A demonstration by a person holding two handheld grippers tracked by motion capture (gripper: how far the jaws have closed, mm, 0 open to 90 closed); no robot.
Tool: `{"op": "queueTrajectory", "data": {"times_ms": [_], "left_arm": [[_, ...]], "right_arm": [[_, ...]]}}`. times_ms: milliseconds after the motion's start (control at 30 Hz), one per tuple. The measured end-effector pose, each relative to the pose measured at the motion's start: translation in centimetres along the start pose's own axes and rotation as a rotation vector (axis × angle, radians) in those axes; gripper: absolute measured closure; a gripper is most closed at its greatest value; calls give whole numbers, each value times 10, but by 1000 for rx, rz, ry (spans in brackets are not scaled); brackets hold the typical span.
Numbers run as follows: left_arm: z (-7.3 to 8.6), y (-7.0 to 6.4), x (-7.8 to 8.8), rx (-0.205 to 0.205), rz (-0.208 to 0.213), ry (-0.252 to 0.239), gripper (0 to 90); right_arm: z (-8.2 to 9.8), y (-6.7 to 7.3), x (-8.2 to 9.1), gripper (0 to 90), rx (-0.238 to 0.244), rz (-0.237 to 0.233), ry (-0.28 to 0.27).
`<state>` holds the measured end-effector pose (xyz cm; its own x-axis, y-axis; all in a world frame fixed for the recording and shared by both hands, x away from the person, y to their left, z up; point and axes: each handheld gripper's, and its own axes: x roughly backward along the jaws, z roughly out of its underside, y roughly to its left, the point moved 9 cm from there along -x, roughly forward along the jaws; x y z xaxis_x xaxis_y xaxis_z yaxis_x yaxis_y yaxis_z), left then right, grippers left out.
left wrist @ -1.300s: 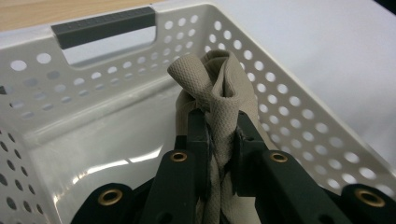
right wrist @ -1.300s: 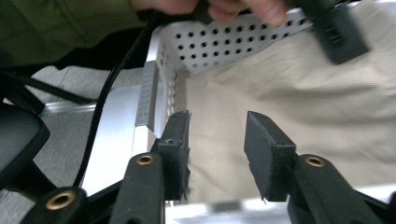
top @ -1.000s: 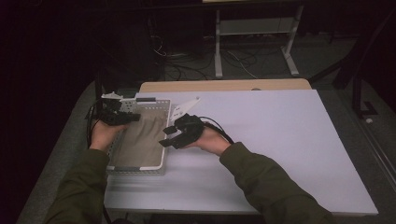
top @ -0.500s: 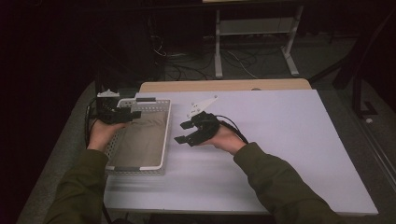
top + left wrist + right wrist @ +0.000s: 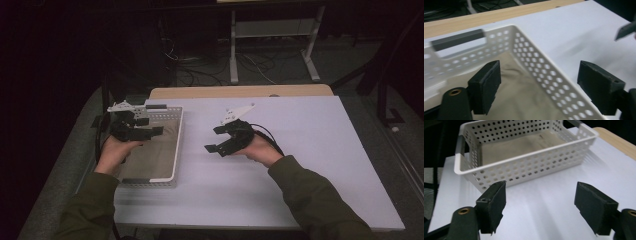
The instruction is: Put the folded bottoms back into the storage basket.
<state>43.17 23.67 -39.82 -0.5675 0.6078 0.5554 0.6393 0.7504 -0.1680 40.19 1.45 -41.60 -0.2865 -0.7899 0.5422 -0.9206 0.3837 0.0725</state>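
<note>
A white table (image 5: pixel 320 150) spreads wide under the high view, its far edge backed by a strip of pale wood (image 5: pixel 240 91). Sitting on the left part of it, a white perforated basket (image 5: pixel 176 150) with a dark grey handle (image 5: pixel 156 106) at its far end, long side running away from the person. Inside lies a flat tan cloth (image 5: pixel 150 155) (slightly rumpled near the far corner in the left gripper view). The basket's holes throw faint shadow on the surface just beside it.

Your left gripper (image 5: pixel 537 86) gapes wide astride the perforated white basket (image 5: pixel 541 75) wall; tan cloth (image 5: pixel 524 100) lies inside at 6 o'clock.
</note>
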Motion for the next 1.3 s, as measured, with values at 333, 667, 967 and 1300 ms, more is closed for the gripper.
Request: {"op": "queueTrajectory", "data": {"times_ms": [333, 667, 967, 1300], "left_arm": [[3, -36, -14, -49, 63, -7, 112], [9, -71, -24, -82, 145, -36, 0], [19, -98, -27, -120, 198, -55, 0], [35, -126, -20, -139, 255, -77, 0]], "right_arm": [[17, -16, 28, 161, -41, 55, -26], [42, -24, 46, 38, -54, 86, -1], [68, -26, 66, 3, -72, 120, 6], [89, -30, 100, 3, -101, 175, -31]]}}
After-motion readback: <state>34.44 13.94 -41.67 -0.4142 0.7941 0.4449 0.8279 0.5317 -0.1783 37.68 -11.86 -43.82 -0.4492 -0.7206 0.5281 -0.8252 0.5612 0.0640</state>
